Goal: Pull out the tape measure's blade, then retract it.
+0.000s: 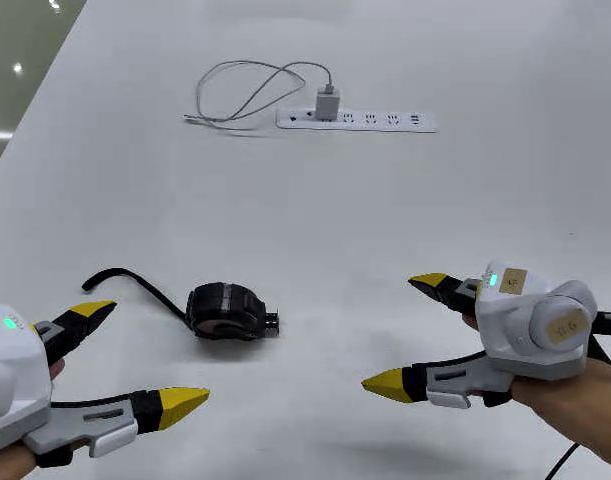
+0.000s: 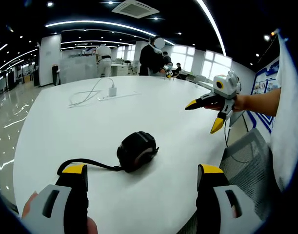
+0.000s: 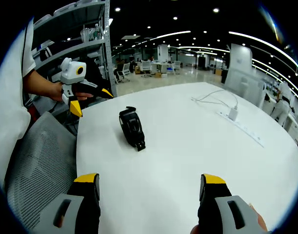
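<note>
Left gripper (image 1: pixel 157 352): jaws spread wide, empty; best placed to pin the case.
Tape measure (image 1: pixel 228 311): lies between the grippers, touching neither; blade tip (image 1: pixel 273 322) faces right.
Right gripper (image 1: pixel 389 332): wide open, empty; should pinch the tip squarely and pull level.

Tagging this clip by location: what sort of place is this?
Likely an open-plan office or lab: a big white table, a power strip on it, metal shelving and ceiling lights behind.

Two claws (image 1: pixel 157 351) (image 1: pixel 389 332), one tape measure (image 1: pixel 225 311)
</note>
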`<state>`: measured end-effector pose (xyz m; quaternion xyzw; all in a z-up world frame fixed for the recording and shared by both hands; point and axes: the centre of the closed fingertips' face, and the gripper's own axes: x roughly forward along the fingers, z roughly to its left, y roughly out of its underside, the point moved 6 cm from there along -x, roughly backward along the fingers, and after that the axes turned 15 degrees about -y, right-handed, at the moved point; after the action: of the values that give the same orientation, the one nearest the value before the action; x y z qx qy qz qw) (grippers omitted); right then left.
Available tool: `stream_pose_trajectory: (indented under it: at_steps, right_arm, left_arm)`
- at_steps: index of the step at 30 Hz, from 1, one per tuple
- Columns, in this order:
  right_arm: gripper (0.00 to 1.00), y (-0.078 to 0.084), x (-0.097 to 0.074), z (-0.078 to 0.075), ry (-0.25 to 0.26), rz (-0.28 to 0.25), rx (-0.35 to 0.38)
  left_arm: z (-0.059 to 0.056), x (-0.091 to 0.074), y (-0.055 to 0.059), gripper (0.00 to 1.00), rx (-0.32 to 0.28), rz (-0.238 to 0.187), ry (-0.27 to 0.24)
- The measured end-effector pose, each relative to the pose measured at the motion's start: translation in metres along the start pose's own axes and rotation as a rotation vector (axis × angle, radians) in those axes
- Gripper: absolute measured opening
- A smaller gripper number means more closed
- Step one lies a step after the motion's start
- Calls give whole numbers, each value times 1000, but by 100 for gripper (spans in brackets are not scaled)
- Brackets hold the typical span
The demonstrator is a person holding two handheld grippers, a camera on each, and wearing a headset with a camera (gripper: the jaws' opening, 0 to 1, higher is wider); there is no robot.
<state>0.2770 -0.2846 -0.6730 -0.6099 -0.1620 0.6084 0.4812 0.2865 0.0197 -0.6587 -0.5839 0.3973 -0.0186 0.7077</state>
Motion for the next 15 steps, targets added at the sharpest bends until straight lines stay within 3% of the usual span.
stream_pose_trajectory:
  at_steps: [15]
  right_arm:
    - [97,22,-26,12,35,-5,39]
  left_arm:
    - [8,-20,17,99,34,31,17]
